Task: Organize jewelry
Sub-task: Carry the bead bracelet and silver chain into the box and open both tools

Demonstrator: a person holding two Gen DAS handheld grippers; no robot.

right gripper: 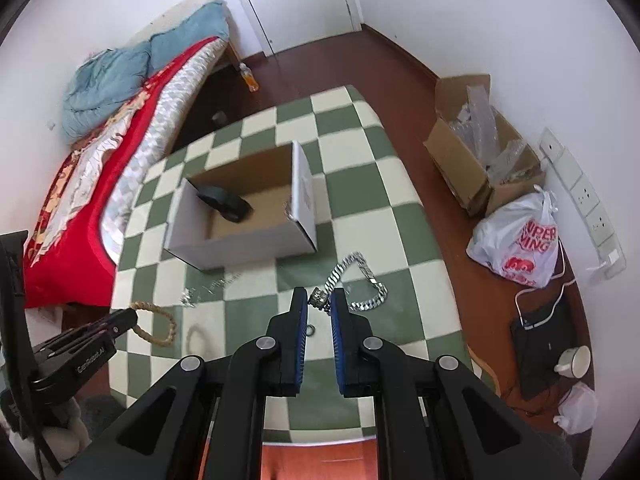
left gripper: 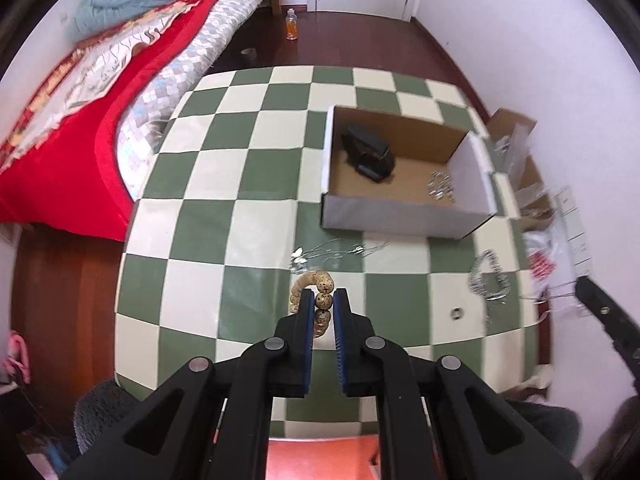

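Observation:
My left gripper [left gripper: 323, 297] is shut on a tan beaded bracelet [left gripper: 316, 294] and holds it above the checkered table [left gripper: 224, 184]; the bracelet also shows in the right wrist view [right gripper: 156, 322]. My right gripper [right gripper: 319, 298] is shut on the clasp end of a silver chain bracelet [right gripper: 360, 280], which trails on the table and also shows in the left wrist view [left gripper: 486, 276]. An open cardboard box [left gripper: 404, 208] holds a black object [left gripper: 370, 154] and small silver pieces [left gripper: 440, 186]. A thin silver necklace [left gripper: 328, 254] lies before the box.
A small ring [left gripper: 456, 313] lies on the table near the front edge. A bed with a red cover [left gripper: 80, 152] stands left. On the floor at right are a cardboard box [right gripper: 472, 160], a plastic bag [right gripper: 520, 240] and a cup [right gripper: 574, 360].

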